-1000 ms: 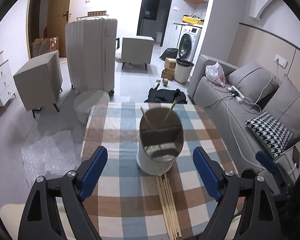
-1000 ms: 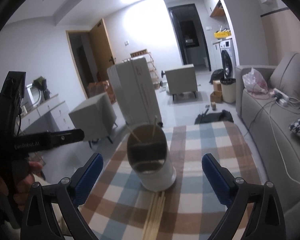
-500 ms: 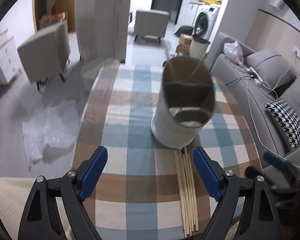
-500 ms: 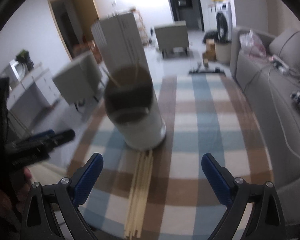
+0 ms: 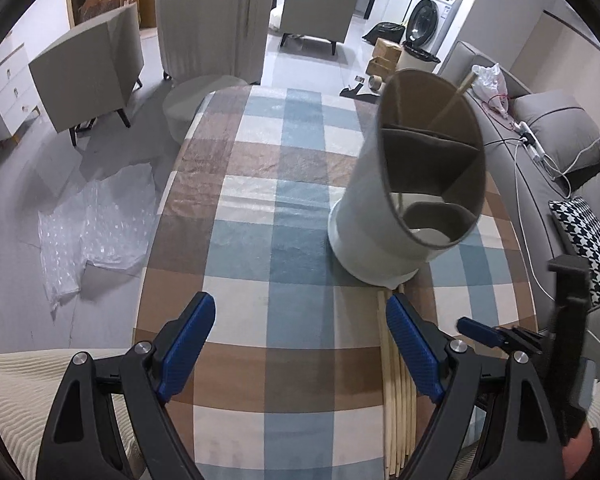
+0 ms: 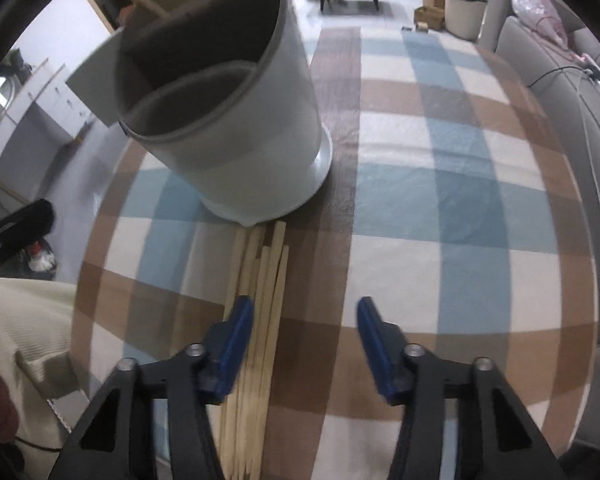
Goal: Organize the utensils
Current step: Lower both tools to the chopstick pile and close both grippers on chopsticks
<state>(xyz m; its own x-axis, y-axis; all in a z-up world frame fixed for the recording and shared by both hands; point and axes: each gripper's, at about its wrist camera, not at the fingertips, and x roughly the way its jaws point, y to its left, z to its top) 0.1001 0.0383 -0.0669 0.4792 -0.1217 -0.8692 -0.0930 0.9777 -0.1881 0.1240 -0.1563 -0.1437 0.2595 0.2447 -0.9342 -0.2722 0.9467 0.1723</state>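
Fingers of the right gripper (image 6: 303,330) are closing, nothing clamped, over chopsticks (image 6: 255,320) before the holder (image 6: 235,128); left gripper (image 5: 300,340) gapes wide nearby.

One white utensil holder (image 5: 384,216) stood on one checked table (image 5: 259,184), its inside split into three compartments. One chopstick (image 5: 454,100) leaned in the far compartment. Beside the holder's base lay a bundle of loose chopsticks (image 6: 259,304), about six, though overlap made the exact count unsure. Two grippers hung over them, the left gripper (image 5: 300,344) and right gripper (image 6: 304,344).
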